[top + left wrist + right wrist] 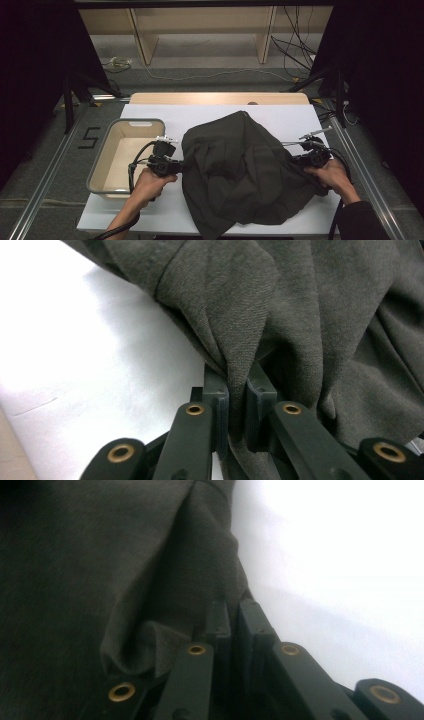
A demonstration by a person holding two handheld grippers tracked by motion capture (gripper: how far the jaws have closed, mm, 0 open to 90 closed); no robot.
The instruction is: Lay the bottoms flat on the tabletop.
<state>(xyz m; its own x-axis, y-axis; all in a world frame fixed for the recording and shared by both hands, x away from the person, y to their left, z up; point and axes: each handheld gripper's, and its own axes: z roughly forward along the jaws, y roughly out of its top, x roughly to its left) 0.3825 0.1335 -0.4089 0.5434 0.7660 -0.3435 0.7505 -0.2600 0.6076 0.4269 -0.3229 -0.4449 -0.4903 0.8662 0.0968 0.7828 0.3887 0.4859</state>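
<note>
High view: tub (120, 131) beside cloth (240, 165)

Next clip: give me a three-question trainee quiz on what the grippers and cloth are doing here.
1. True or false: the left gripper is shut on the dark cloth.
2. Which stands left of the cloth: A) the beige bin, B) a metal pot, C) a stack of plates?
3. Which edge of the cloth is the right gripper at?

Key: 1 true. 2 A. 3 Its right edge; the jaws are closed there on a fold.
</note>
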